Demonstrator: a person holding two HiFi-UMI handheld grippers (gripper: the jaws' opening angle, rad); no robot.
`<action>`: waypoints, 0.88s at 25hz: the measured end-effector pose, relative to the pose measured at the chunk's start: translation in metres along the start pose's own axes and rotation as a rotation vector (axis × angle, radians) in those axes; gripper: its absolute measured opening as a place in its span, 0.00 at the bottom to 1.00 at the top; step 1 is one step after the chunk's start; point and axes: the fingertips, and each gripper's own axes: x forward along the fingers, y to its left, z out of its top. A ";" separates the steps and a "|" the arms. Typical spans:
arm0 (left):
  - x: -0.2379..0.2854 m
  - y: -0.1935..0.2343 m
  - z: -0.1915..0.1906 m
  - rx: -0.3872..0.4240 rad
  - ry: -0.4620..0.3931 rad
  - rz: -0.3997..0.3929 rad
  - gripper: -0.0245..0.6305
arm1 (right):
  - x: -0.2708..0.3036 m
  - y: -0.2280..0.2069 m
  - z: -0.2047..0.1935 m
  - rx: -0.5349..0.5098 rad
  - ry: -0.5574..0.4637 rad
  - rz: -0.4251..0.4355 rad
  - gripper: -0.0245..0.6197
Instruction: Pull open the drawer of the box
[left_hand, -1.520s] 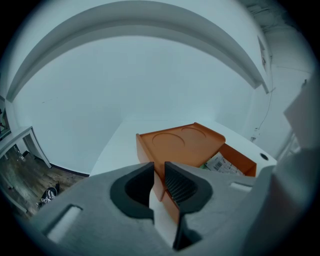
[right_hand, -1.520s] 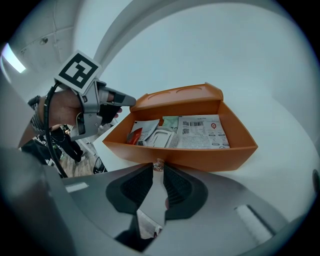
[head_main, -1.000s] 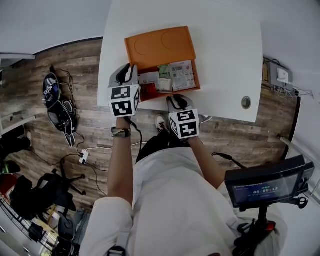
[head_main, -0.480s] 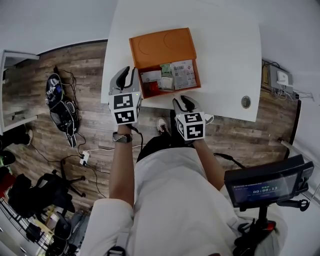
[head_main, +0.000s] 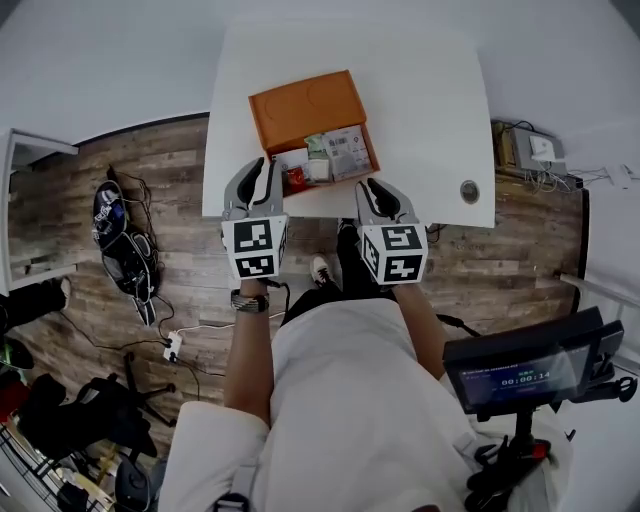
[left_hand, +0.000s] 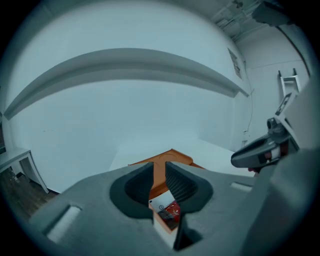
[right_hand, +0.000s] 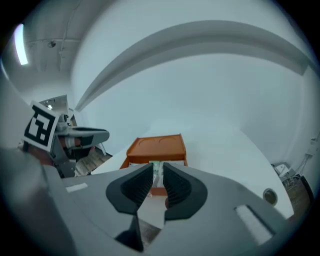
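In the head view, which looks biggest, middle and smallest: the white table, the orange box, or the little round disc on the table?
Largest to smallest:
1. white table
2. orange box
3. round disc, by far the smallest

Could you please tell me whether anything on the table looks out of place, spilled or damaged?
Nothing looks spilled or damaged. The orange box sits slightly askew to the front edge of the table, and its drawer stands pulled open toward the person, with the packets all inside it.
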 end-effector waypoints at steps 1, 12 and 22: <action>-0.008 -0.005 0.008 0.008 -0.017 -0.004 0.16 | -0.010 -0.001 0.013 -0.001 -0.032 -0.006 0.14; -0.101 -0.040 0.105 0.107 -0.217 -0.017 0.15 | -0.104 0.014 0.138 -0.108 -0.317 -0.015 0.04; -0.116 -0.061 0.210 0.191 -0.384 0.027 0.15 | -0.155 0.009 0.237 -0.247 -0.489 0.062 0.04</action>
